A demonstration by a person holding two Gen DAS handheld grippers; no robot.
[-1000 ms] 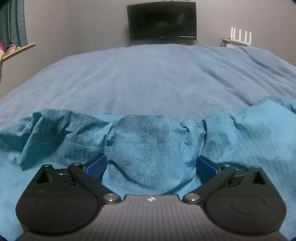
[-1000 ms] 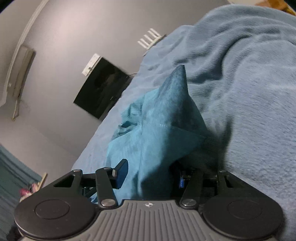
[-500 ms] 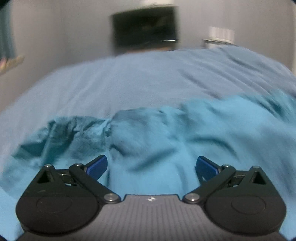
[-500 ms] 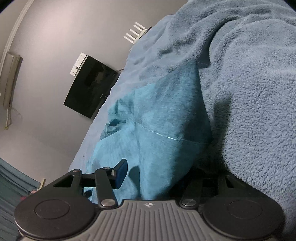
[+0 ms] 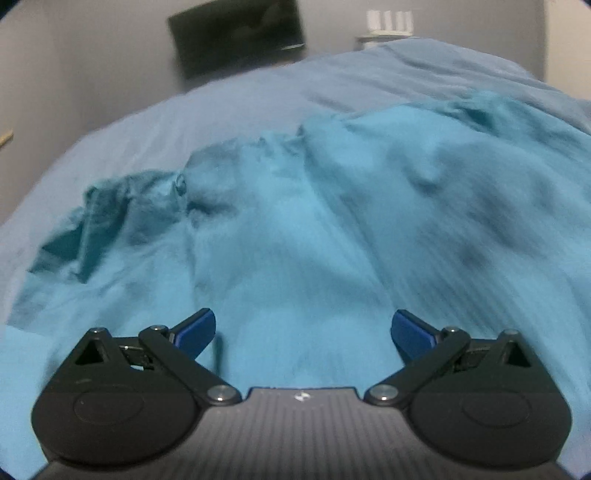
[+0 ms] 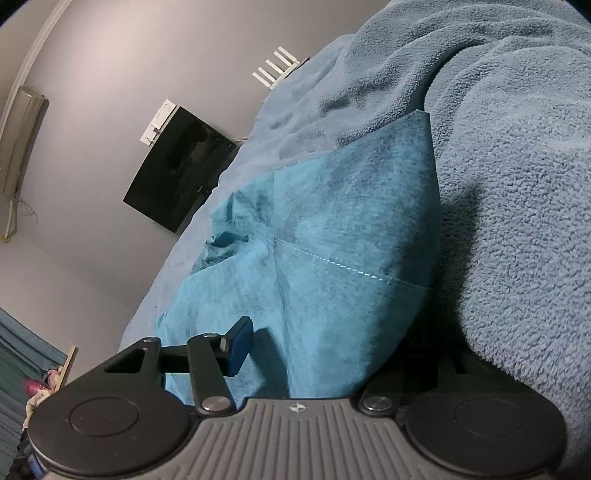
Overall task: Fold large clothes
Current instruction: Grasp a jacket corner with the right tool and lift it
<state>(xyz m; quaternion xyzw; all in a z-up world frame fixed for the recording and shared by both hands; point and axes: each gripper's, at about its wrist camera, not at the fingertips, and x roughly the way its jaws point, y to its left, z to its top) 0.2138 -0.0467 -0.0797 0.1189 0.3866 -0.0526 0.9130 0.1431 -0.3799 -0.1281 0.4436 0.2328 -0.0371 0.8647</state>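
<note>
Teal garment (image 5: 295, 229) spreads over the bed (image 5: 207, 122) beneath our left hand-held gripper (image 5: 303, 332), its jaws wide and empty. Our right hand-held gripper (image 6: 332, 354) straddles a raised fold of cloth; we cannot tell whether it grips.

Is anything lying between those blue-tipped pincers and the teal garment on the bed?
Nothing visible. The teal garment lies directly under the open left gripper; it also fills the right gripper, hiding one finger.

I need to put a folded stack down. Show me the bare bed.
Free: blanket between the teal garment and the TV, running left. Crowded: near side, garment under the left gripper; beside the right gripper, blanket bunched up.
</note>
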